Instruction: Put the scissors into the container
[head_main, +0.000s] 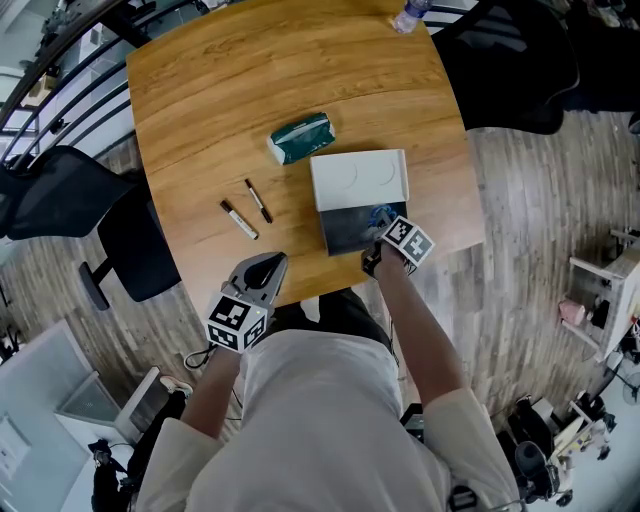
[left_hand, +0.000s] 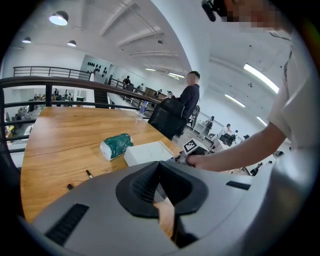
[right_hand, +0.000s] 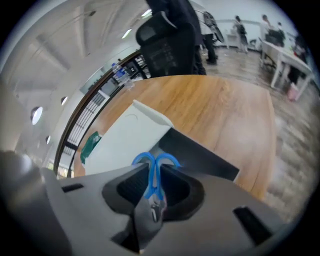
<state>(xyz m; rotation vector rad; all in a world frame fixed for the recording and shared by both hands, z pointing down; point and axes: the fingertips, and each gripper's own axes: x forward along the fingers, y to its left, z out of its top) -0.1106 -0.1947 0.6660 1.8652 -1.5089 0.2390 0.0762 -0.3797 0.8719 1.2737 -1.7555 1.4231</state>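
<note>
A pair of scissors with blue handles (right_hand: 155, 164) is clamped in my right gripper (right_hand: 152, 197), handles pointing away from it. In the head view the scissors (head_main: 379, 214) hang over the near right part of the open dark container (head_main: 345, 230), with my right gripper (head_main: 384, 228) just above its rim. The container's white lid (head_main: 360, 179) lies against its far side. The right gripper view shows the dark container (right_hand: 202, 152) and white lid (right_hand: 122, 145) directly ahead. My left gripper (head_main: 267, 266) hovers at the table's near edge, jaws together and empty.
A green tissue pack (head_main: 300, 137) lies beyond the lid. Two markers (head_main: 238, 219) (head_main: 259, 200) rest left of the container. A bottle (head_main: 410, 14) stands at the table's far edge. Black chairs (head_main: 60, 190) (head_main: 510, 70) flank the wooden table (head_main: 220, 90).
</note>
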